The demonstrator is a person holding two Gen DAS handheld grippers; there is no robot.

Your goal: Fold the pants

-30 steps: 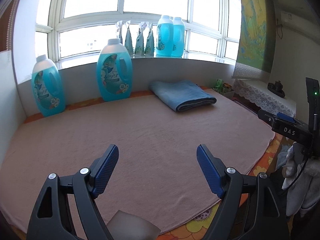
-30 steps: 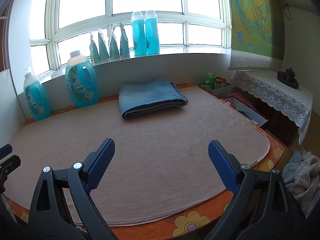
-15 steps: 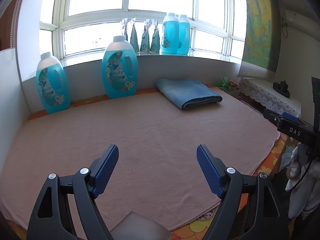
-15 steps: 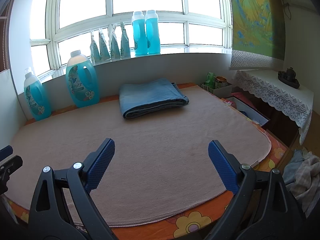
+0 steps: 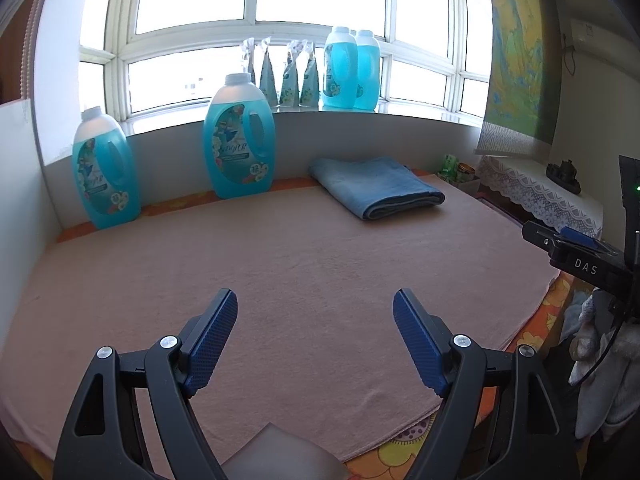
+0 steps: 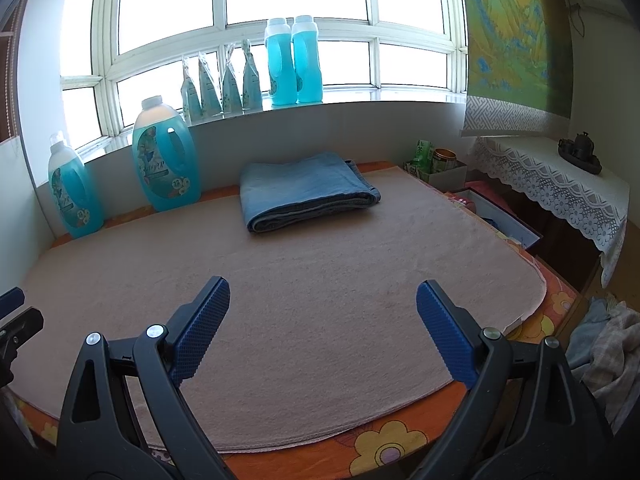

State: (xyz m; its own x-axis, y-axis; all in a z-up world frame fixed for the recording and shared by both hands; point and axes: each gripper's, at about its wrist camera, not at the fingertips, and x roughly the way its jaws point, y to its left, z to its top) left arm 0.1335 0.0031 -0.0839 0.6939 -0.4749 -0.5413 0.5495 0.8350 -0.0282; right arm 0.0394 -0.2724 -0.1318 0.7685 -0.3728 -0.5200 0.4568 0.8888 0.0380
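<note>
Pants (image 6: pixel 306 190) folded, upper centre of frame, on pink mat (image 6: pixel 320 280) near sill; my left gripper (image 5: pixel 315 322) and right gripper (image 6: pixel 322 314) both spread wide, empty; left view has shifted slightly since a second ago, nothing else moved; fold looks finished.

Left wrist view looks out between the left claw (image 5: pixel 315 340) fingers, across the pink mat (image 5: pixel 280 272) toward the window. Right wrist view does likewise from the right claw (image 6: pixel 323 334), set further right. Both share the folded pants (image 6: pixel 304 190) well ahead, the bottles beyond, and the mat.
</note>
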